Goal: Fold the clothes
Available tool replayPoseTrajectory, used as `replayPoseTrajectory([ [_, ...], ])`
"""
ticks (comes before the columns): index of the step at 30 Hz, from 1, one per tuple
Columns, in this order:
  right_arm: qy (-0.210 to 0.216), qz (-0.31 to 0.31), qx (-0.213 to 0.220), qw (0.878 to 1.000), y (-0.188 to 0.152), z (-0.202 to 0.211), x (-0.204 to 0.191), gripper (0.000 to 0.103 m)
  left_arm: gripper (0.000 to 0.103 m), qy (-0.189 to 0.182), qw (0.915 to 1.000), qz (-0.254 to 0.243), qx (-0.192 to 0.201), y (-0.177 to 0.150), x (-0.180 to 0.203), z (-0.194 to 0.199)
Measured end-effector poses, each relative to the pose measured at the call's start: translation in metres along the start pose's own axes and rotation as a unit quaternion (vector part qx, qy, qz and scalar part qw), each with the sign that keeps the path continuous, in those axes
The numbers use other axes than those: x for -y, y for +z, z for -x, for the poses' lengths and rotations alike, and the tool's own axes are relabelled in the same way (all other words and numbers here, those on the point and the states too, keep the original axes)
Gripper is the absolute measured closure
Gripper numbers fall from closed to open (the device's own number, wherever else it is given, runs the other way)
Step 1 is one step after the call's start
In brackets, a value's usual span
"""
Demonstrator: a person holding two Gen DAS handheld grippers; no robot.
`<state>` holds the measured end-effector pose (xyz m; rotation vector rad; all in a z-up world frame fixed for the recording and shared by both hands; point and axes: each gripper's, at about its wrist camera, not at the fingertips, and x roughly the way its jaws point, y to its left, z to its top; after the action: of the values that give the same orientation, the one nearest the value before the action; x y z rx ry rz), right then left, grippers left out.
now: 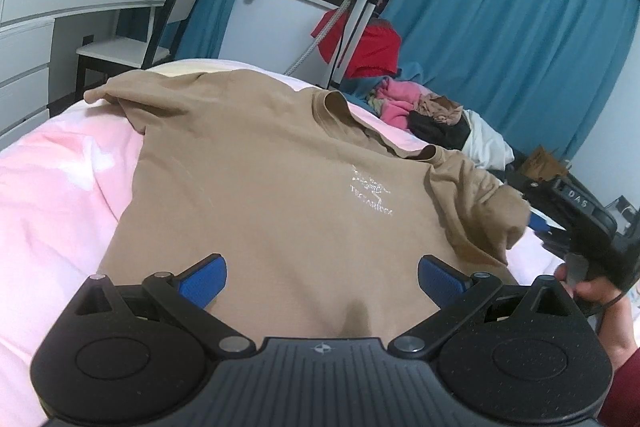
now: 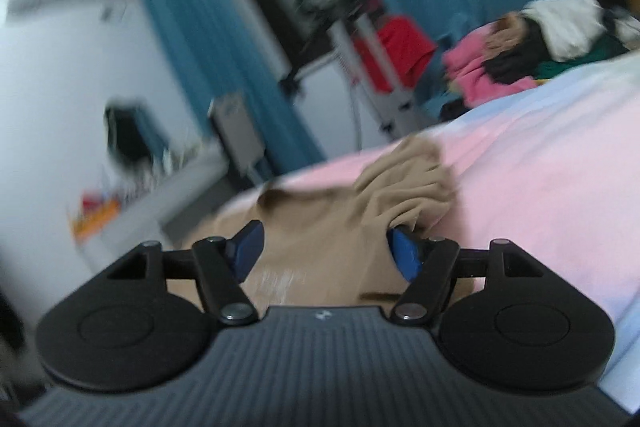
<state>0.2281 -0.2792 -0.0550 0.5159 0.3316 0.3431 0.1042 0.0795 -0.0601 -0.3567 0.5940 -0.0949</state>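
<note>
A tan T-shirt (image 1: 260, 171) with a small white chest logo lies spread face up on the pink bed cover (image 1: 52, 195). Its collar points to the far right and its right sleeve is bunched. My left gripper (image 1: 322, 281) is open and empty, hovering over the shirt's lower body. My right gripper (image 2: 324, 253) is open over the same shirt (image 2: 320, 227); that view is blurred. Its right blue pad (image 2: 404, 259) sits against the crumpled sleeve fabric (image 2: 404, 183). The right gripper's body and the hand holding it show at the right edge of the left wrist view (image 1: 592, 227).
A pile of mixed clothes (image 1: 424, 111) lies at the far end of the bed. Behind it stand a tripod (image 1: 360, 15) with red cloth, blue curtains (image 1: 500, 19), and a white desk (image 1: 60, 3) with a chair (image 1: 160, 27) at the left.
</note>
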Motion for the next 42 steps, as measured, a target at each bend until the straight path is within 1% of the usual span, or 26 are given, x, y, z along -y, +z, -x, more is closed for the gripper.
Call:
replayPoseTrajectory([
  [2,-0.040,-0.038,0.014,0.998,0.003,0.005,0.021,0.032,0.000,0.000,1.0000,0.000,-0.004,-0.001,0.000,-0.003],
  [4,-0.059,-0.093,0.032,0.993,0.004,0.011,0.046,0.032,0.000,0.001,1.0000,-0.002,-0.008,-0.002,0.001,-0.006],
  [6,-0.077,-0.151,0.050,0.984,0.002,0.018,0.069,0.032,0.000,0.001,0.9999,-0.006,-0.011,-0.004,0.002,-0.008],
  [8,-0.102,-0.198,0.054,0.973,-0.002,0.021,0.089,0.032,0.000,0.004,0.9998,-0.011,-0.014,-0.006,0.004,-0.010],
  [10,-0.121,-0.225,0.044,0.966,-0.006,0.018,0.101,0.035,0.000,0.007,0.9998,-0.013,-0.016,-0.007,0.004,-0.013],
  [12,-0.123,-0.240,0.022,0.963,-0.012,0.011,0.108,0.037,0.000,0.009,0.9997,-0.011,-0.019,-0.008,0.004,-0.015],
  [14,-0.114,-0.225,-0.001,0.968,-0.014,0.002,0.104,0.038,0.000,0.011,0.9997,-0.011,-0.021,-0.008,0.004,-0.016],
  [17,-0.089,-0.168,-0.038,0.981,-0.012,-0.015,0.081,0.036,0.000,0.012,0.9996,-0.014,-0.022,-0.009,0.005,-0.016],
  [19,-0.069,-0.130,-0.061,0.987,-0.009,-0.029,0.067,0.035,0.000,0.012,0.9995,-0.018,-0.023,-0.010,0.006,-0.017],
  [22,-0.055,-0.072,-0.106,0.990,-0.016,-0.052,0.038,0.033,0.000,0.013,0.9993,-0.028,-0.023,-0.012,0.008,-0.018],
  [24,-0.063,-0.021,-0.118,0.991,-0.022,-0.057,0.020,0.035,0.000,0.014,0.9991,-0.033,-0.023,-0.013,0.009,-0.018],
  [26,-0.070,0.024,-0.106,0.992,-0.024,-0.055,0.006,0.057,0.000,0.014,0.9991,-0.034,-0.022,-0.013,0.009,-0.019],
  [27,-0.079,0.031,-0.103,0.991,-0.021,-0.054,0.004,0.075,0.000,0.015,0.9991,-0.034,-0.022,-0.013,0.008,-0.020],
  [28,-0.092,0.030,-0.097,0.991,-0.017,-0.052,0.003,0.084,0.000,0.015,0.9991,-0.034,-0.022,-0.013,0.008,-0.020],
  [29,-0.101,0.026,-0.086,0.991,-0.011,-0.047,0.004,0.087,0.000,0.015,0.9991,-0.034,-0.022,-0.013,0.007,-0.020],
  [31,-0.122,0.014,-0.057,0.991,0.000,-0.033,0.009,0.088,0.000,0.015,0.9991,-0.033,-0.022,-0.012,0.007,-0.019],
  [34,-0.169,-0.024,-0.004,0.985,0.019,-0.002,0.028,0.090,0.000,0.015,0.9991,-0.033,-0.021,-0.012,0.006,-0.018],
  [36,-0.186,-0.063,0.031,0.980,0.025,0.023,0.044,0.091,0.000,0.015,0.9992,-0.033,-0.020,-0.012,0.007,-0.017],
  [38,-0.210,-0.097,0.061,0.971,0.029,0.043,0.060,0.092,0.000,0.014,0.9992,-0.034,-0.019,-0.012,0.007,-0.016],
  [39,-0.229,-0.112,0.069,0.965,0.027,0.051,0.071,0.092,0.000,0.014,0.9991,-0.034,-0.019,-0.012,0.007,-0.016],
  [40,-0.249,-0.129,0.073,0.957,0.026,0.060,0.083,0.092,0.000,0.014,0.9991,-0.035,-0.019,-0.012,0.007,-0.016],
  [42,-0.267,-0.178,0.074,0.944,0.018,0.072,0.109,0.092,0.000,0.015,0.9991,-0.035,-0.019,-0.011,0.006,-0.015],
])
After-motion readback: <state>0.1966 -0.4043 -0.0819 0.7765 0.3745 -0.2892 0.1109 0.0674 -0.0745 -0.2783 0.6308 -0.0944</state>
